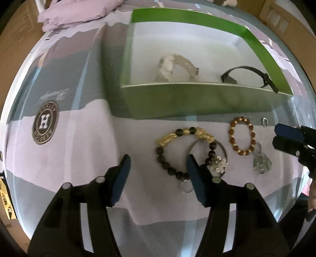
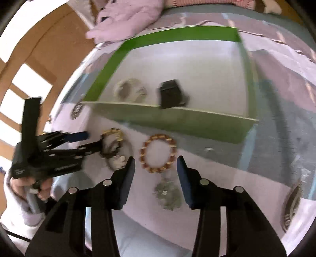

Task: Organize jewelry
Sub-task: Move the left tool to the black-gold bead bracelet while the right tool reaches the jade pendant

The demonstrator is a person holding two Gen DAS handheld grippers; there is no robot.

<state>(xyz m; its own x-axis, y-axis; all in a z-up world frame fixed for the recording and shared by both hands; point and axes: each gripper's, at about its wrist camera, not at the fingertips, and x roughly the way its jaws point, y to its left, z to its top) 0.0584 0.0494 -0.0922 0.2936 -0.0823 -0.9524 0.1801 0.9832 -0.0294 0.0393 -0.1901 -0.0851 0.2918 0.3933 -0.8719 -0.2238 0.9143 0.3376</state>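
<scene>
My left gripper [image 1: 158, 160] is open above a black-and-gold bead bracelet [image 1: 167, 139] on the bedspread. Its right finger [image 1: 194, 174] covers part of the loop, beside a clear flower charm [image 1: 217, 165]. To the right lies a brown-and-gold bead bracelet [image 1: 232, 136] with a clear crystal pendant [image 1: 261, 165]. My right gripper [image 2: 156, 161] is open, with that brown bracelet [image 2: 158, 136] and pendant [image 2: 167, 194] lying between and ahead of its fingers. A green box [image 1: 197, 98] behind holds a white watch [image 1: 173, 67] and a black band [image 1: 246, 76].
A small silver ring [image 1: 264, 122] lies by the box's front right corner. The bedspread carries a round "H" badge [image 1: 45, 122]. A lilac pillow [image 1: 79, 11] sits at the back left. A hand [image 2: 41, 187] holds the left gripper [image 2: 93, 140].
</scene>
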